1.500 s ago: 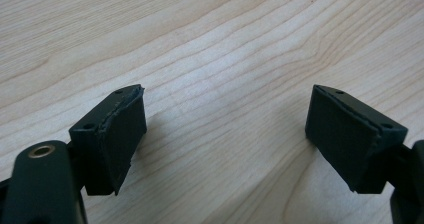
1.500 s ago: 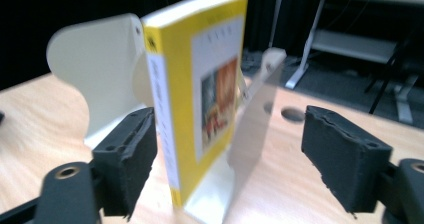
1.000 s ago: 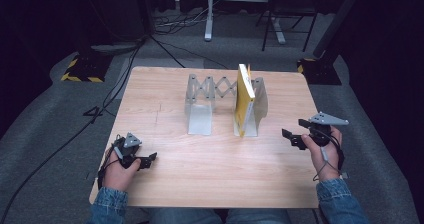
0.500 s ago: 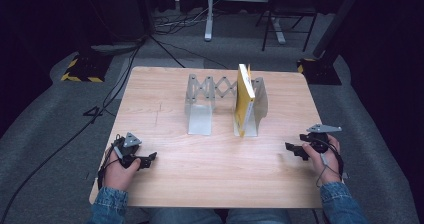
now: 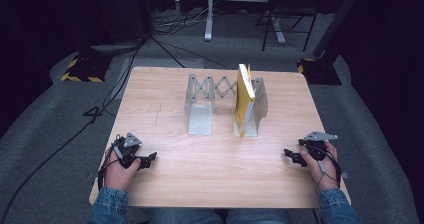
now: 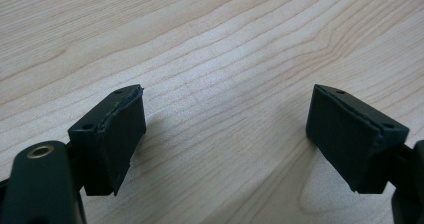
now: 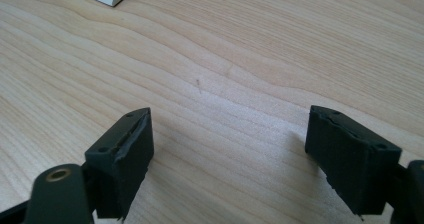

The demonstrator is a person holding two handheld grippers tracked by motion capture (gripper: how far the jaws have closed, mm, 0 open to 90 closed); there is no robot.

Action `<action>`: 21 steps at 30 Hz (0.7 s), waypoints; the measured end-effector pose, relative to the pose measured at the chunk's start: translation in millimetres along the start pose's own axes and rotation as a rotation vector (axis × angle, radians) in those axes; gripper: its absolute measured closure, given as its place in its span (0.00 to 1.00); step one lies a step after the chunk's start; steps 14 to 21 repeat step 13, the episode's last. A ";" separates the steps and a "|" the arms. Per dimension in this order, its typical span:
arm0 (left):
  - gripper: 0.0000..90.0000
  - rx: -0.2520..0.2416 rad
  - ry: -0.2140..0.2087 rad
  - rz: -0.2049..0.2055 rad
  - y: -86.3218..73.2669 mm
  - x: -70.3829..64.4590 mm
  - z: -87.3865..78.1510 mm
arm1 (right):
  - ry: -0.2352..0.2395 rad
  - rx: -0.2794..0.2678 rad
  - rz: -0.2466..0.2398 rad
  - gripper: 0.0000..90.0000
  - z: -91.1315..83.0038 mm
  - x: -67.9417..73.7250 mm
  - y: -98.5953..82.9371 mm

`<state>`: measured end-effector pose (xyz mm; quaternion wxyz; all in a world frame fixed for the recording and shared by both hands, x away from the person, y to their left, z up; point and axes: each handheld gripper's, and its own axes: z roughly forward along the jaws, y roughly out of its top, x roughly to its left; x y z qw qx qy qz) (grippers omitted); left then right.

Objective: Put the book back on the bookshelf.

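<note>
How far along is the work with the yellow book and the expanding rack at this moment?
Looks done: the yellow book stands upright in the metal accordion book rack, against its right-hand end plate. In hand: nothing; the left gripper and right gripper both sit low near the wooden table's front corners, jaws open, apart from the rack. Left: seemingly little, unless more books go into the free part of the rack.

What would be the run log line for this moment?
left gripper: open, empty | right gripper: open, empty | yellow book: upright in rack
</note>
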<state>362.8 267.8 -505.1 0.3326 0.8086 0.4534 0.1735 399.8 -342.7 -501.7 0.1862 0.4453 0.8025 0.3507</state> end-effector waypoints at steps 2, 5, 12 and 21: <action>0.18 0.001 0.000 0.000 0.2 -0.1 0.2 | -0.016 -0.011 -0.016 0.17 1.9 1.1 -1.4; 0.18 -0.001 0.001 0.000 0.3 -0.2 0.6 | -0.031 -0.010 -0.002 0.16 3.1 3.7 -1.1; 0.18 0.002 0.004 -0.004 0.9 -0.7 1.1 | -0.034 -0.011 0.002 0.15 3.7 4.4 -1.0; 0.18 0.001 0.006 -0.005 1.1 -0.9 1.3 | -0.034 -0.011 0.002 0.15 3.7 4.3 -1.0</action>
